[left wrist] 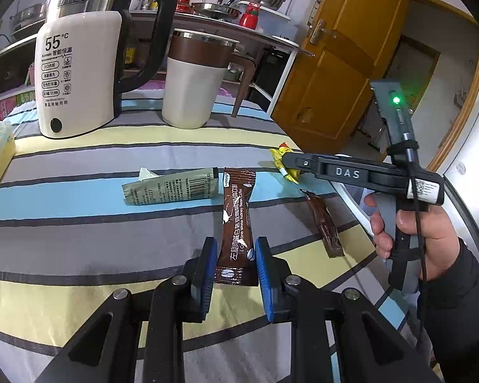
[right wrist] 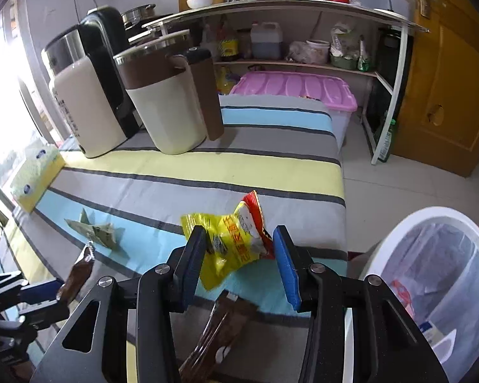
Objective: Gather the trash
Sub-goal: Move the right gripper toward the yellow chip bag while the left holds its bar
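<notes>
Reading labels first: we see "55°C" on the kettle point(left wrist: 79, 73), "DAS" on our right gripper point(right wrist: 239, 255), "White Kidney Bean Coffee" on the brown coffee sachet point(left wrist: 236, 220). Our left gripper point(left wrist: 234, 266) pinches that sachet by its bottom end over the striped tablecloth point(left wrist: 79, 233). Right jaws stand open around a crumpled yellow wrapper point(right wrist: 236, 242), beside the white bin point(right wrist: 399, 233).

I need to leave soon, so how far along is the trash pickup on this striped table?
Done: some litter already lies in the lined white bin. In hand: the left gripper is shut on a brown coffee sachet; the right gripper has its jaws open around the yellow wrapper, not gripping it. Left: the green wrapper and a second brown sachet lie on the tablecloth.
</notes>
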Motion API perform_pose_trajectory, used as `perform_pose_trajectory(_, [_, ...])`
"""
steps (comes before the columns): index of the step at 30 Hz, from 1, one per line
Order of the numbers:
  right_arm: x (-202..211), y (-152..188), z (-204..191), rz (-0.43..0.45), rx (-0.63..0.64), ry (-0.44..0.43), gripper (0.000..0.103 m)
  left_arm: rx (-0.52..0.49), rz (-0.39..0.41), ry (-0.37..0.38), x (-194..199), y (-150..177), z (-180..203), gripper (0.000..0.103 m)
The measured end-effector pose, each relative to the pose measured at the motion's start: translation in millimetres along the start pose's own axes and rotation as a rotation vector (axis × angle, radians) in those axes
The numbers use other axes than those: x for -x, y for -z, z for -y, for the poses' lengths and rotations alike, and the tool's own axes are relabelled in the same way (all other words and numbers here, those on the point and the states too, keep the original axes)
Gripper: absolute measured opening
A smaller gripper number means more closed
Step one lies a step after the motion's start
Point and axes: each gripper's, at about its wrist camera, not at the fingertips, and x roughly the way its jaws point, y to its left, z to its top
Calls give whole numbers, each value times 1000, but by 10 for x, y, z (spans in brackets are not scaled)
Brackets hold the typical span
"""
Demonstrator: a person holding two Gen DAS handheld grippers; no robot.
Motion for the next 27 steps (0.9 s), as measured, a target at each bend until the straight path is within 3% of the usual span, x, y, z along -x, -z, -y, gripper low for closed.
perform_pose_trajectory(10, [-100,-48,72,-41,-25,-43,45,1,-3,-2,-9,0,16,25])
perform_pose_trajectory(13, [-45,-46,55,-21,-26,-50,28,3,0,-9,-2,4,23,25])
perform_pose_trajectory(14, [-25,-44,56,-18,-31,-61,3,4,1,-10,0,7,22,25])
perform_pose_trajectory(27, [202,65,21,21,-36,-87,0,1,5,-19,55,31,68,25])
